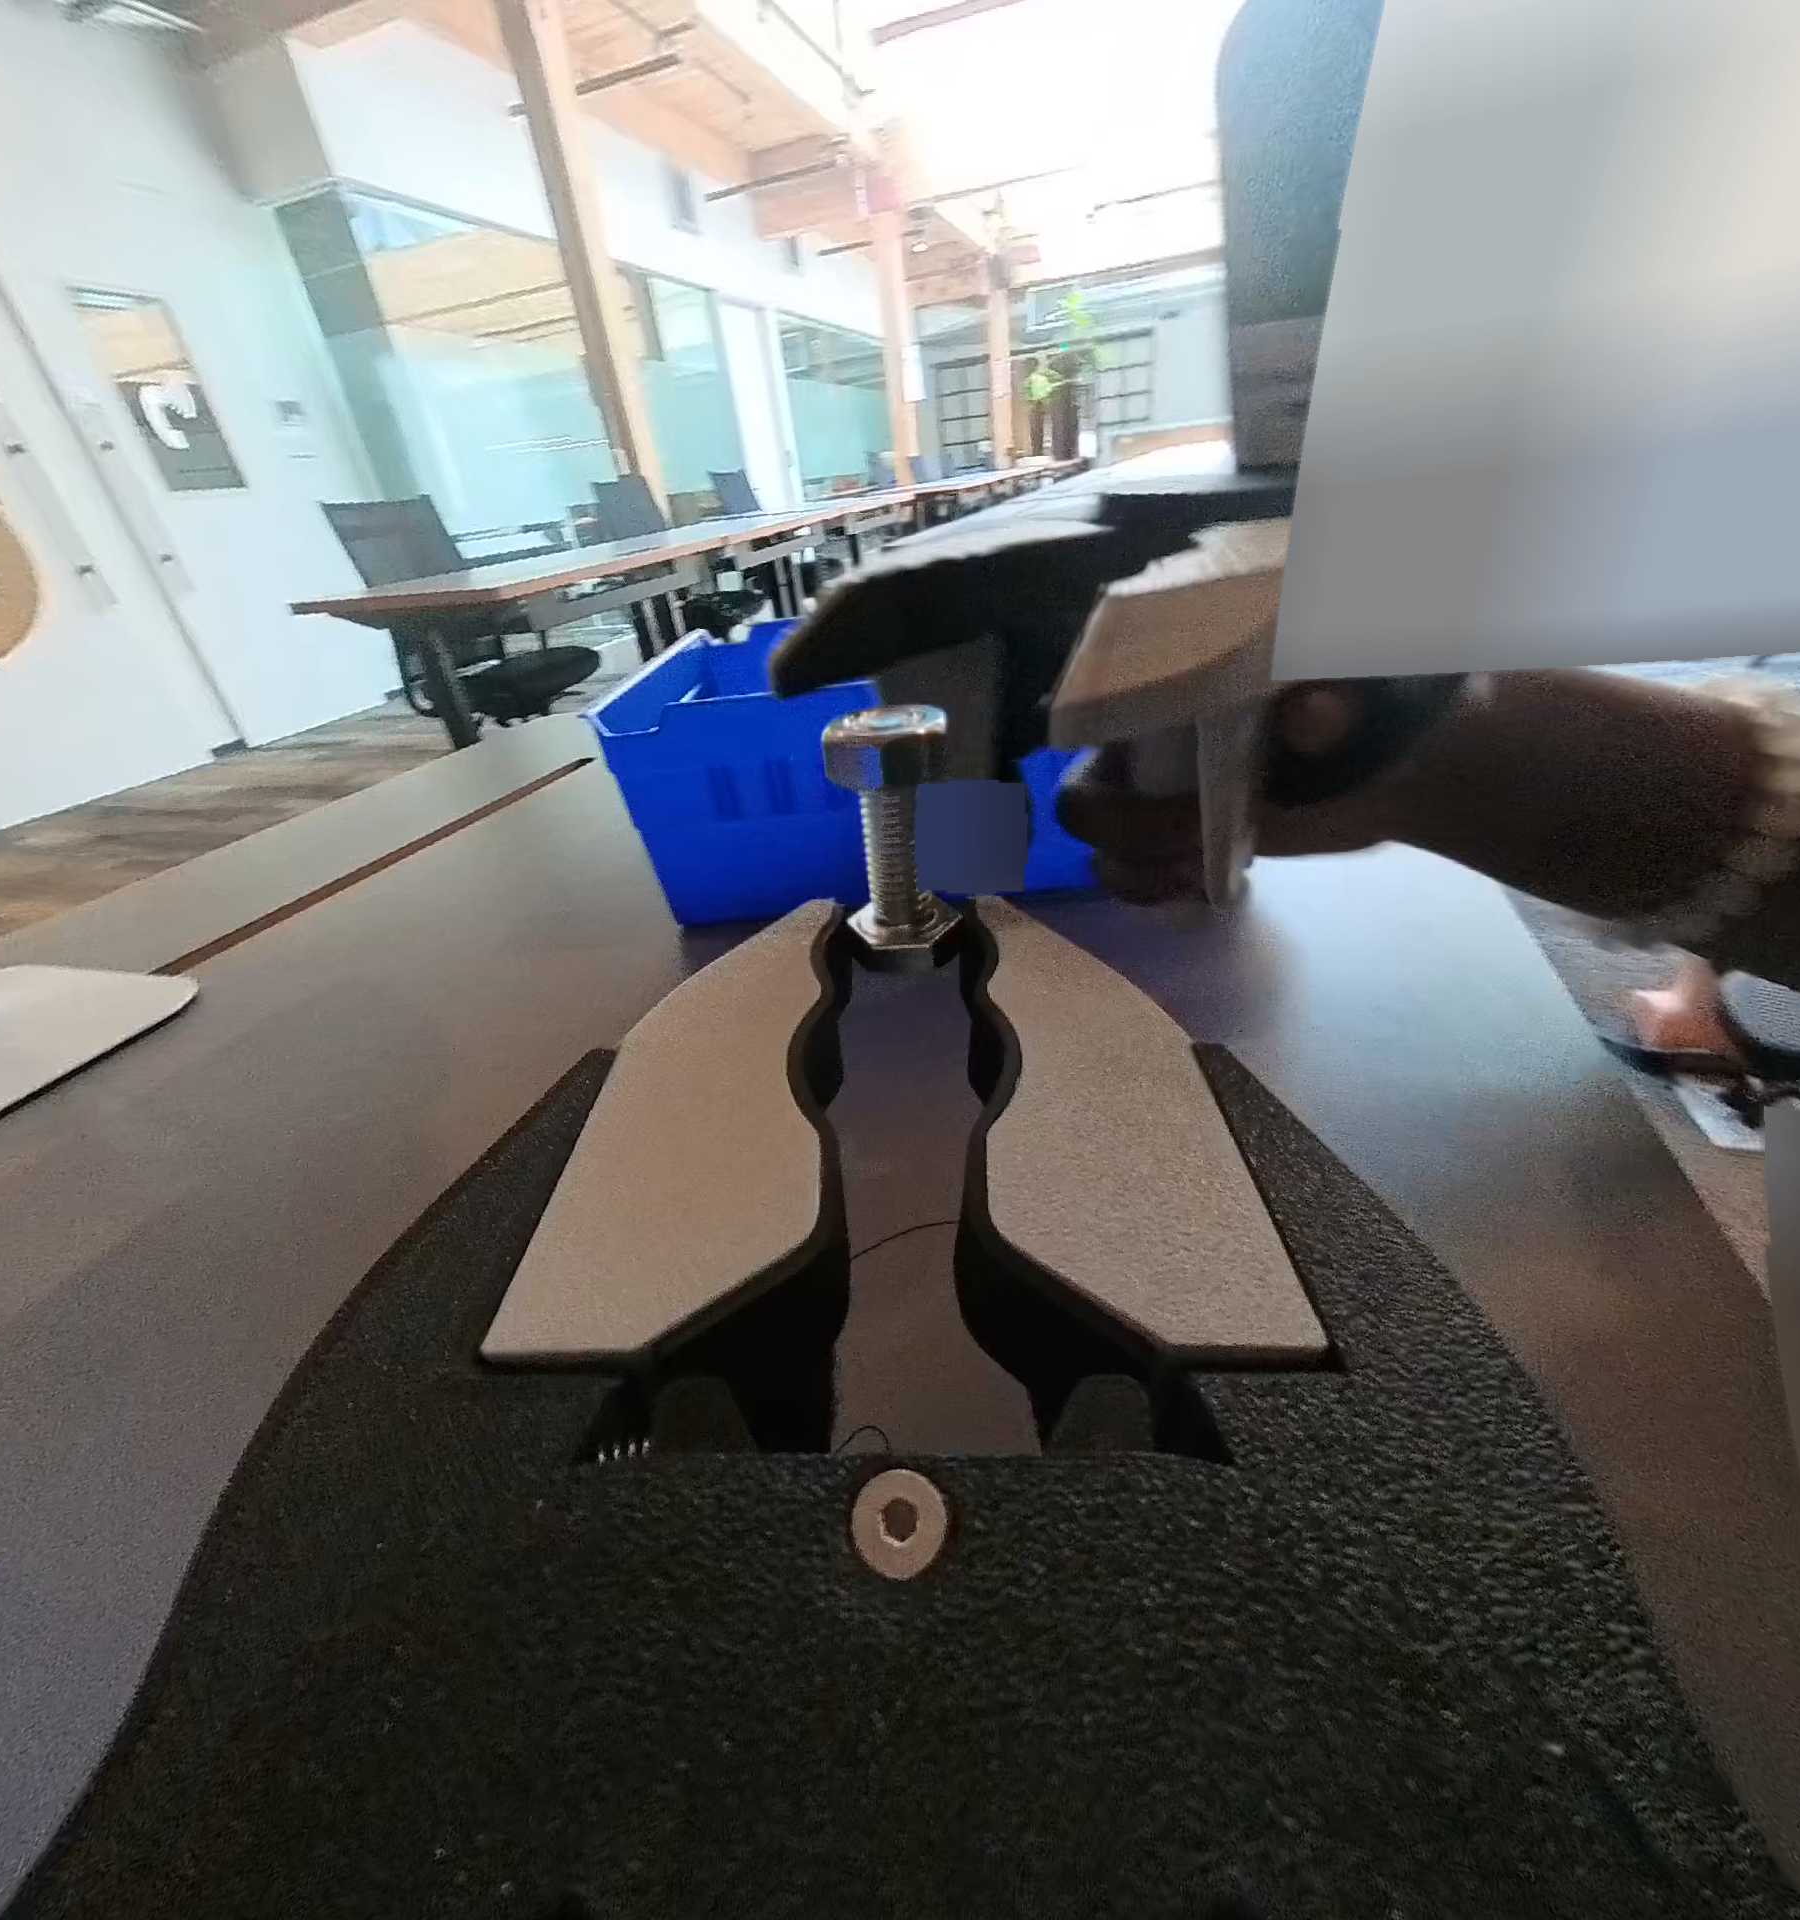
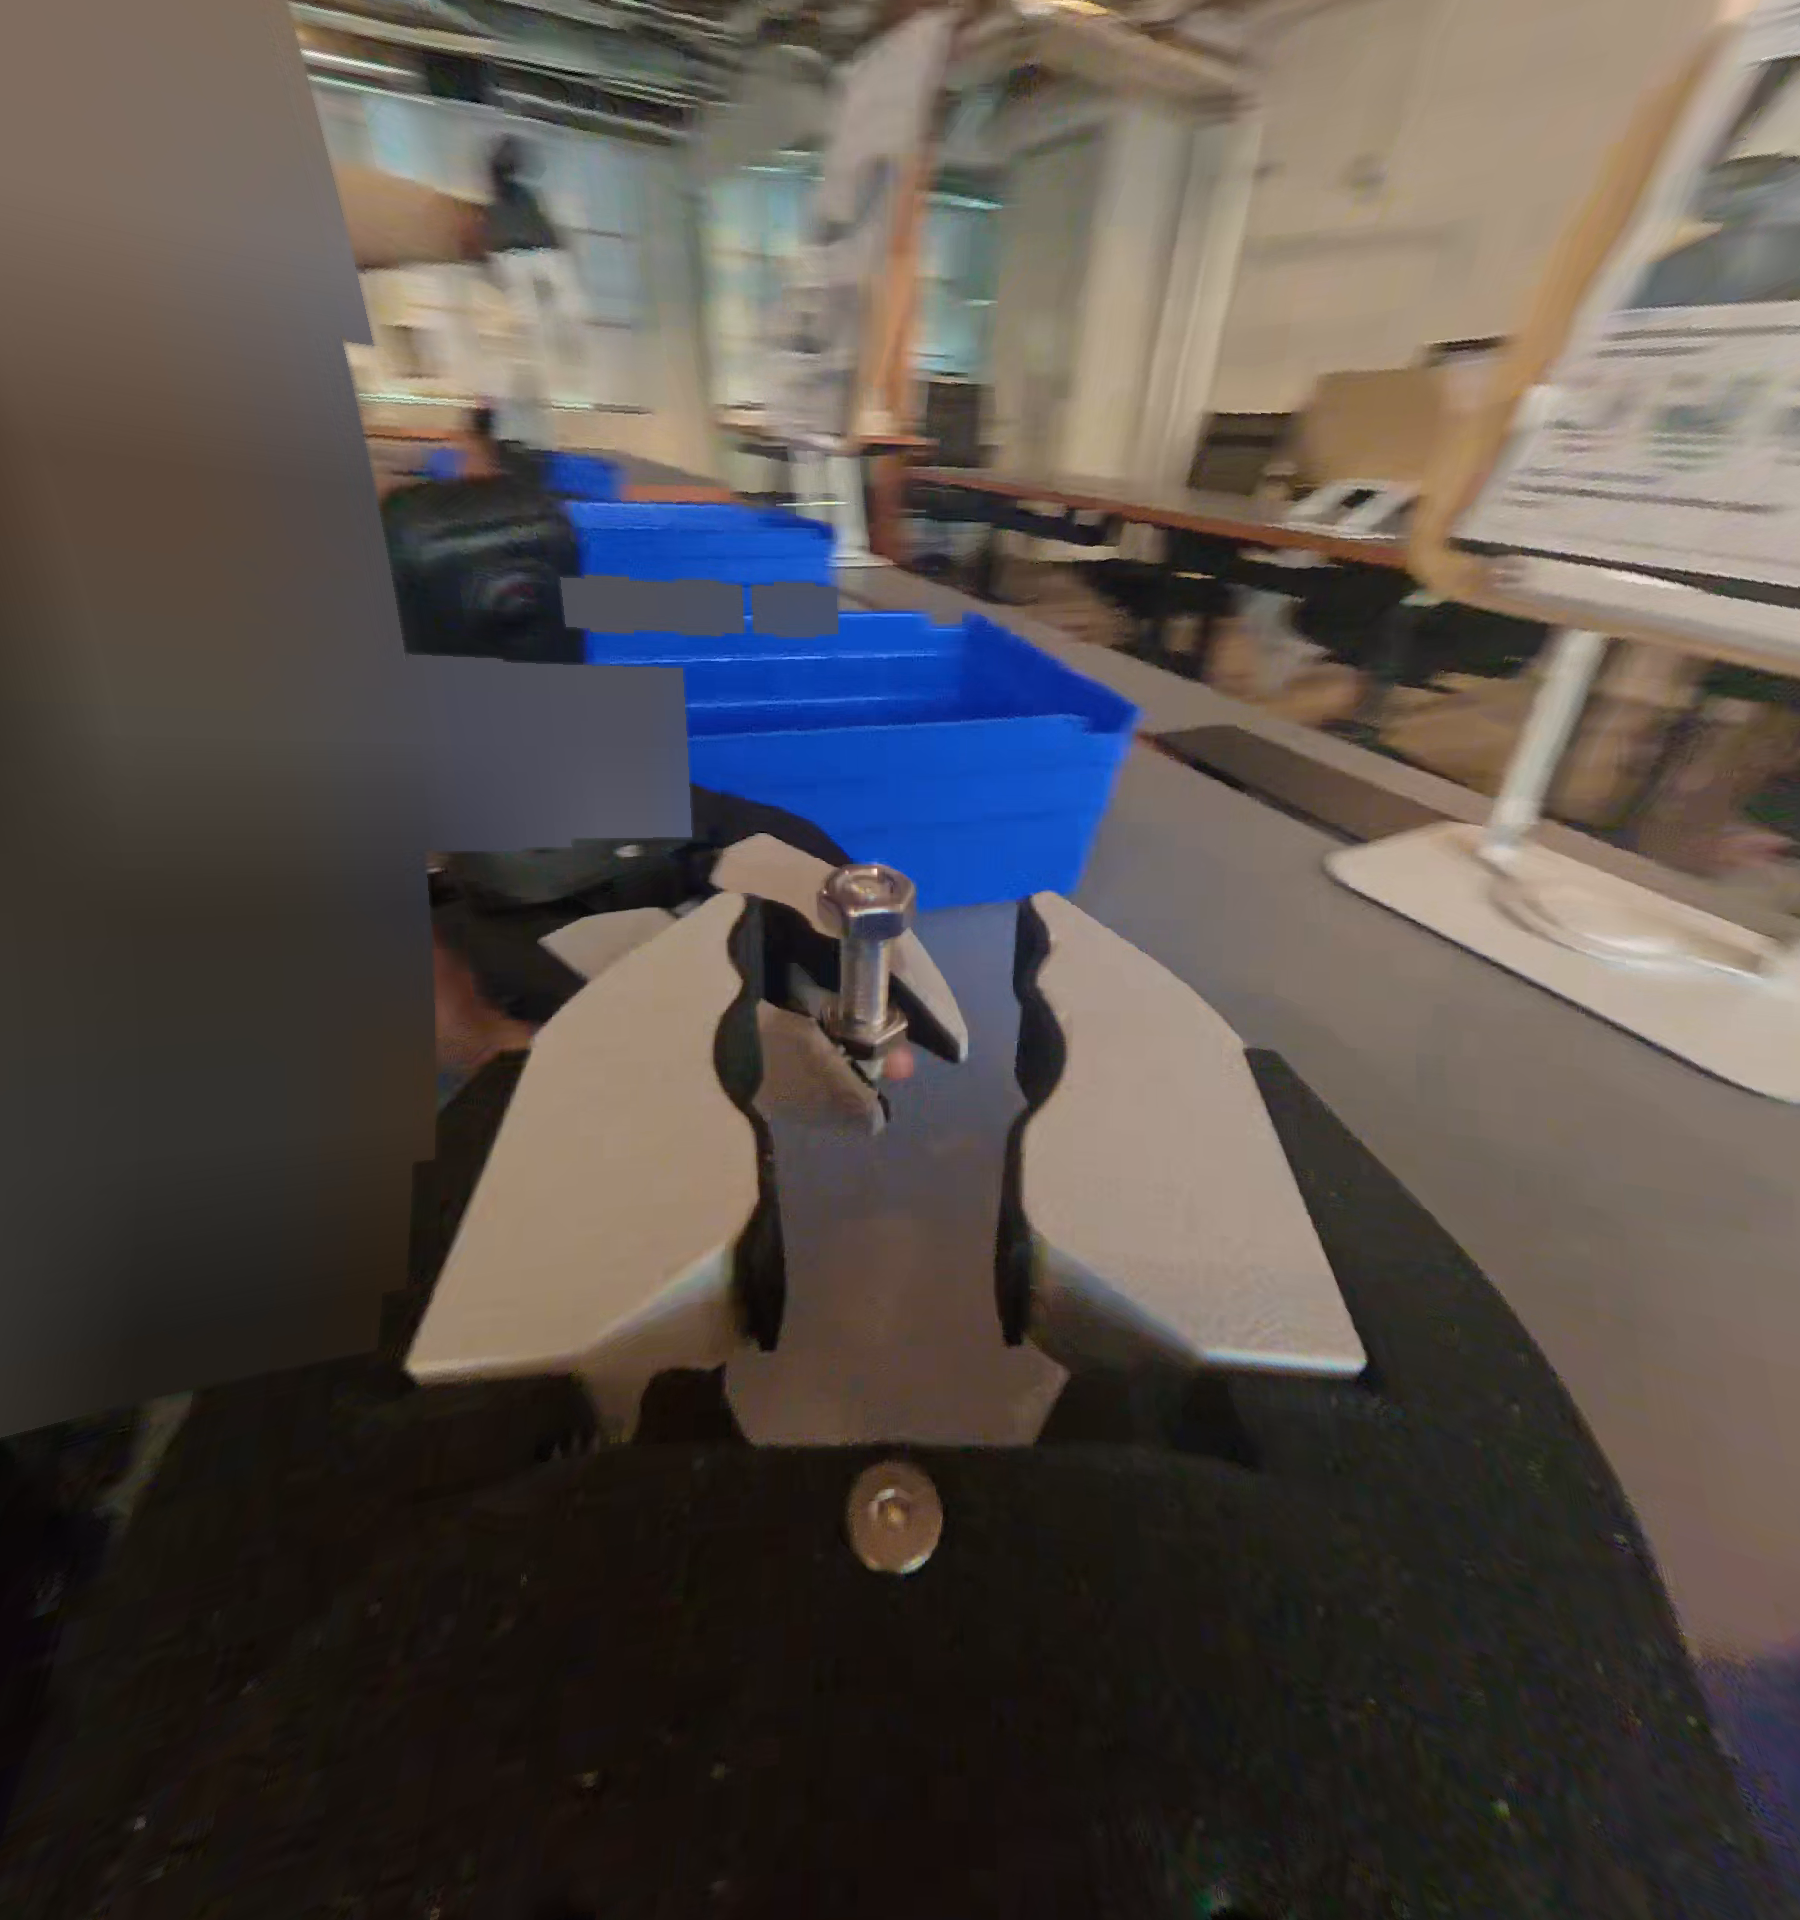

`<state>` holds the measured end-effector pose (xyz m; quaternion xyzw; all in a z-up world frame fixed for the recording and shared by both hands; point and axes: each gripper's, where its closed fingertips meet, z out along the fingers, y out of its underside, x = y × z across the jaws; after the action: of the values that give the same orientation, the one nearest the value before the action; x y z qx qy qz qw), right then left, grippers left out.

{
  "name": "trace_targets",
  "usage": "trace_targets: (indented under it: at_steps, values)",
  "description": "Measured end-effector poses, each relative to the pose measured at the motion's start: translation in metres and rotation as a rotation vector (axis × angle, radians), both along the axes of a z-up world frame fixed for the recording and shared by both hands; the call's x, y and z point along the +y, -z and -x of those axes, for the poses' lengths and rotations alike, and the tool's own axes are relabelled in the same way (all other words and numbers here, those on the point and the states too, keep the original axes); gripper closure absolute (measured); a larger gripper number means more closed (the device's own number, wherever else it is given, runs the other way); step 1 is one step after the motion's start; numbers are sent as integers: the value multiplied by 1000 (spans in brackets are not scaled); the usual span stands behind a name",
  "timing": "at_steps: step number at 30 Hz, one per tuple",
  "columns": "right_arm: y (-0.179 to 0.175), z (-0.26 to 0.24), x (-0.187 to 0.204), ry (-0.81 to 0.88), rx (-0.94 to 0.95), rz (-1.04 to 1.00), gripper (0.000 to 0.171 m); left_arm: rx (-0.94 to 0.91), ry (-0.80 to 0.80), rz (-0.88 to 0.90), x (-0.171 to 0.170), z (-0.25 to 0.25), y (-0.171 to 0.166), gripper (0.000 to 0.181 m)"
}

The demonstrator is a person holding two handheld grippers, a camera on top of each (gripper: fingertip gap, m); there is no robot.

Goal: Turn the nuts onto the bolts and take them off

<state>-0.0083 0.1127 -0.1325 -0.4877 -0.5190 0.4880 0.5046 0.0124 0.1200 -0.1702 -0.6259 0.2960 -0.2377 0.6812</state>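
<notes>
A steel bolt (image 1: 888,821) stands upright with its hex head on top and a hex nut (image 1: 894,935) low on its thread. My left gripper (image 1: 901,925) is shut on the nut and holds it just above the dark table (image 1: 356,1039). My right gripper (image 1: 979,665) hovers just above and behind the bolt head. In the right wrist view my right gripper (image 2: 880,914) is open, with its fingers spread on either side of the bolt (image 2: 865,966) and not touching it. The left gripper (image 2: 870,1044) shows there, clamped on the nut (image 2: 865,1034).
A blue bin (image 1: 730,790) stands on the table just behind the bolt, and more blue bins (image 2: 906,790) line up beyond it. A white stand base (image 1: 44,1039) lies at the left. A person's hand (image 1: 1498,790) holds the right gripper. There is about 4 centimetres between the tips of the two grippers.
</notes>
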Motion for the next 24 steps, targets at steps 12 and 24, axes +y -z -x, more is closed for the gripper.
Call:
trace_targets:
  at_steps: [12,24]
  values:
    - [16,14,8,401,-82,-23,153,33,-79,4,6,8,3,161]
    - [12,1,-25,-382,-55,-72,153,-39,187,31,-18,-16,-1,161]
